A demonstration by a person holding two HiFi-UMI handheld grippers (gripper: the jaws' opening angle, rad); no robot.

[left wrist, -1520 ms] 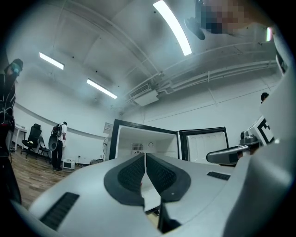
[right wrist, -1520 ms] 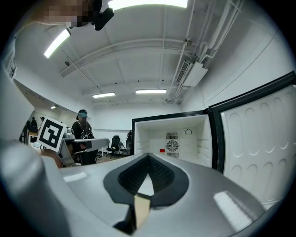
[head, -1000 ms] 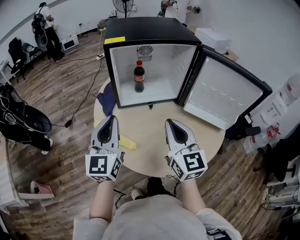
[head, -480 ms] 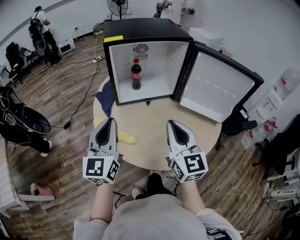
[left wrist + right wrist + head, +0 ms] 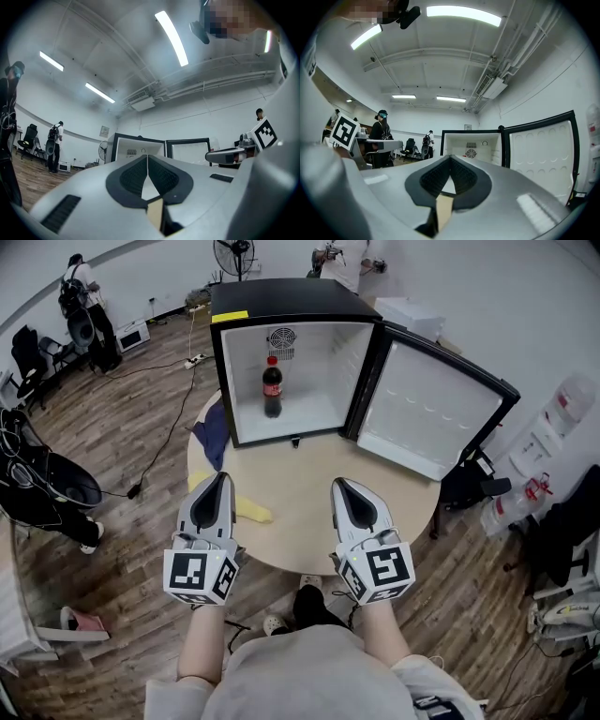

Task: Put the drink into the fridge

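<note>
In the fridge (image 5: 281, 298) (wide open) stands the drink (image 5: 272, 393).

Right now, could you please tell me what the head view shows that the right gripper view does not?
Only the head view shows the dark cola bottle with a red cap standing upright inside the black mini fridge, the round beige wooden table, and the yellow cloth on it. Only the right gripper view shows the long ceiling lights and the right tongs' dark pads meeting, with nothing between them. Both show that fridge's white interior, its open door swung to the right, and the round fan grille on its back wall.
</note>
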